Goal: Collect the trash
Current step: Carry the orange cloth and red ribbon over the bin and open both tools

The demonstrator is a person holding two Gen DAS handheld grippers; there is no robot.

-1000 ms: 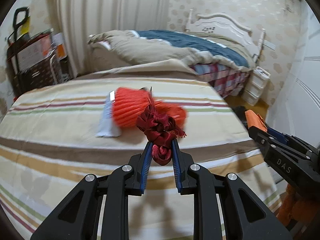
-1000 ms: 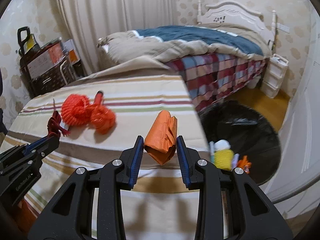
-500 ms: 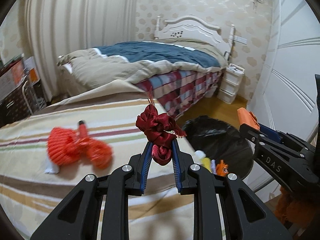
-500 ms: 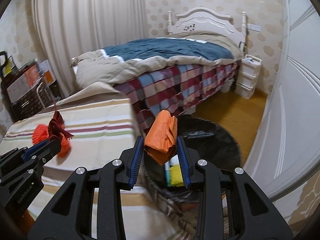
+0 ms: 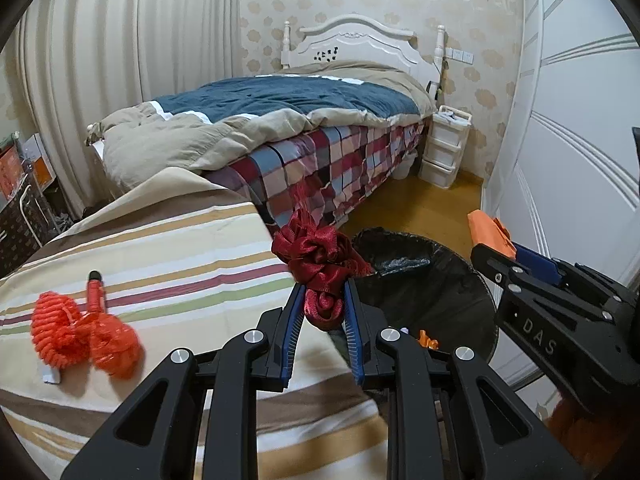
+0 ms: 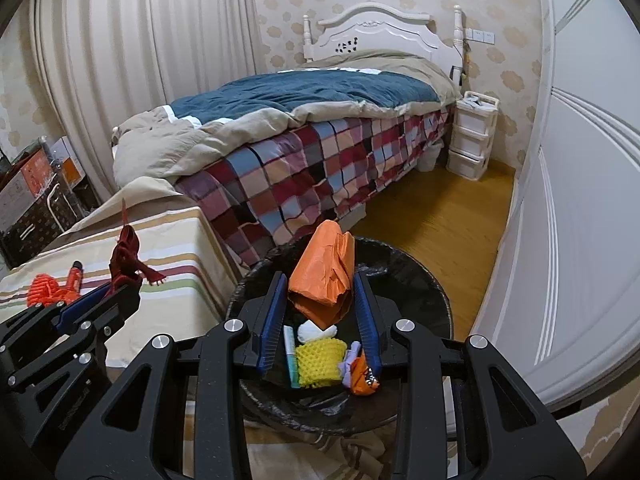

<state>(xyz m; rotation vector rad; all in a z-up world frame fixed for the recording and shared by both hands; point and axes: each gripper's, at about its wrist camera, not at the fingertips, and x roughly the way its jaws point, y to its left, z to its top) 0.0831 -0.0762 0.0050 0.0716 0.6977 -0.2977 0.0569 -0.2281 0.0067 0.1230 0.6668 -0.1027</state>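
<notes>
Left gripper [image 5: 322, 312] clamped on dark red ribbon wad [image 5: 320, 264], frame centre, at the edge of the striped bedcover [image 5: 168, 248]. Right gripper [image 6: 322, 308] clamped on folded orange paper [image 6: 324, 276], directly over black-lined trash bin [image 6: 420, 280]. Right view only: bin contents, namely yellow mesh piece [image 6: 320, 358], white scrap, teal stick, small orange bit. Left view only: full red-orange net bundle [image 5: 80, 332] on bedcover at lower left; bin mostly hidden behind fingers, right gripper's side seen at right edge.
</notes>
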